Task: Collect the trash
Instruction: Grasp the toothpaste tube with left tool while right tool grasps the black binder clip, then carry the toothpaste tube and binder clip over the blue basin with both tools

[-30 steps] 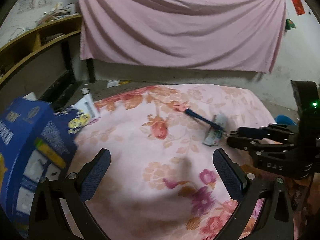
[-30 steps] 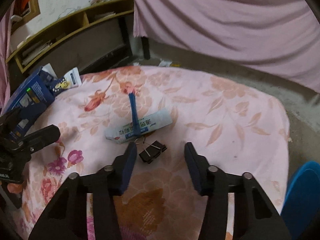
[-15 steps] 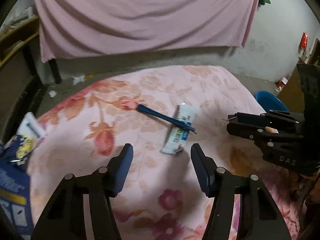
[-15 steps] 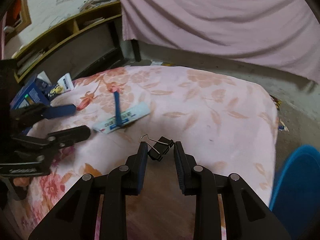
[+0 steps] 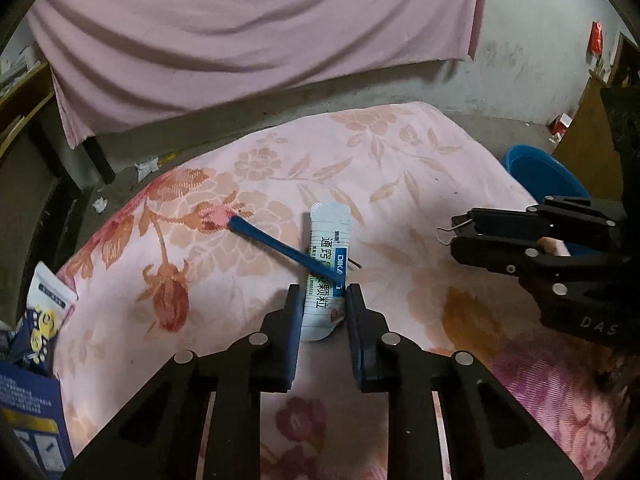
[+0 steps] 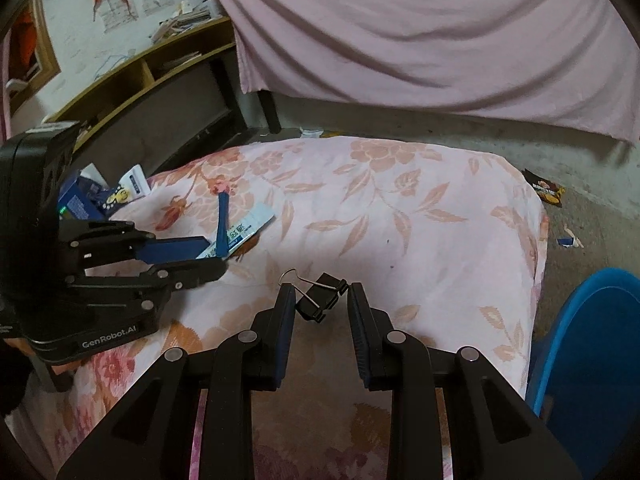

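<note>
Left wrist view: left gripper (image 5: 322, 308) fingers pinch the near end of the white sachet (image 5: 326, 276) lying on the floral bedspread (image 5: 400, 168), with the blue stick (image 5: 272, 240) across it. Right wrist view: right gripper (image 6: 321, 304) fingers clamp the black binder clip (image 6: 320, 296) above the bedspread; blue bin (image 6: 592, 352) at far right.

Floral cloth (image 5: 400, 168) covers the table. Pink sheet (image 5: 240, 32) hangs behind. Wooden shelf (image 6: 152, 76) stands left, against the wall.
</note>
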